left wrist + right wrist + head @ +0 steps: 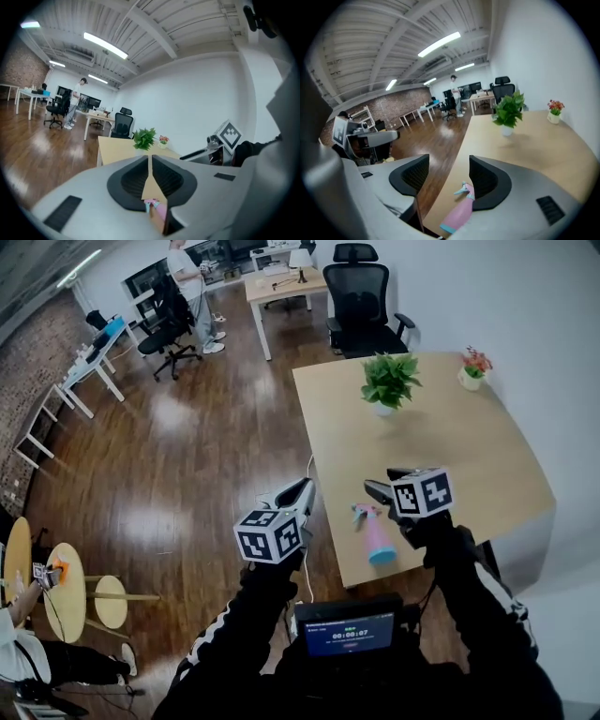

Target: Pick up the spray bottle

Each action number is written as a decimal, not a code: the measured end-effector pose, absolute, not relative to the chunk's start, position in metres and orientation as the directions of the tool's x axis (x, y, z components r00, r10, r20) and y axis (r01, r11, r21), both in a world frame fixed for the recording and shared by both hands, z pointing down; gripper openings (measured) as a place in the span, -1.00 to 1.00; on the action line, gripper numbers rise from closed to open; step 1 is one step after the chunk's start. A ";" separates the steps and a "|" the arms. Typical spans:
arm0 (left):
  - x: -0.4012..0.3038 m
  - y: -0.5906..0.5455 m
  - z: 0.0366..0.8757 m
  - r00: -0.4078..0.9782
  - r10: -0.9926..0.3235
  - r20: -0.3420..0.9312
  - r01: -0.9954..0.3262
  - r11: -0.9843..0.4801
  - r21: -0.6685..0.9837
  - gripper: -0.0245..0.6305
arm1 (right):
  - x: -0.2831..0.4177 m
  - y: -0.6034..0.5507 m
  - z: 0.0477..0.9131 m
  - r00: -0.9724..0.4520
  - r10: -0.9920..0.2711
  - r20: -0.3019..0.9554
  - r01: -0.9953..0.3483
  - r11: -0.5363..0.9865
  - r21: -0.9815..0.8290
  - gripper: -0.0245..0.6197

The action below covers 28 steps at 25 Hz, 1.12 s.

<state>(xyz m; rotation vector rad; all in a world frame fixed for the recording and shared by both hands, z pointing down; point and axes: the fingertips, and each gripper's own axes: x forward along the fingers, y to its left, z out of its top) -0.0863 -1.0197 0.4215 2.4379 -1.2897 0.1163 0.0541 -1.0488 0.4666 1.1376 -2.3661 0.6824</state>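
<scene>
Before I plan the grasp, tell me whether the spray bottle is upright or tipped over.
Tipped over: the spray bottle lies on its side on the table, pink body flat.

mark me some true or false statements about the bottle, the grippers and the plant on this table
1. The bottle lies on its side on the table. True.
2. The right gripper is shut on the bottle. False: its jaws stand apart and grip nothing.
3. The left gripper has its jaws together. True.
4. The plant has toppled over. False: it stands upright.
</scene>
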 end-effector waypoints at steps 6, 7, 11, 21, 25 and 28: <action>-0.089 -1.065 0.488 0.567 -0.741 0.359 -0.821 -0.468 0.328 -0.74 | 0.059 -1.066 0.592 -0.464 -0.403 0.789 -0.847 0.463 -0.262 0.09; -0.088 -1.073 0.501 0.562 -0.734 0.381 -0.825 -0.461 0.328 -0.74 | 0.063 -1.070 0.609 -0.449 -0.377 0.810 -0.853 0.451 -0.263 0.09; -0.086 -1.097 0.553 0.556 -0.682 0.476 -0.831 -0.437 0.345 -0.74 | 0.071 -1.084 0.662 -0.420 -0.298 0.857 -0.881 0.361 -0.306 0.09; -0.067 -1.123 0.648 0.561 -0.579 0.591 -0.828 -0.398 0.396 -0.72 | 0.083 -1.102 0.745 -0.325 -0.137 0.936 -0.912 0.308 -0.272 0.31; -0.062 -1.125 0.655 0.584 -0.571 0.578 -0.812 -0.418 0.407 -0.73 | 0.078 -1.089 0.765 -0.329 -0.062 0.942 -0.913 0.275 -0.300 0.31; -0.059 -1.125 0.664 0.586 -0.555 0.590 -0.810 -0.411 0.418 -0.73 | 0.075 -1.084 0.774 -0.298 -0.034 0.954 -0.914 0.297 -0.275 0.30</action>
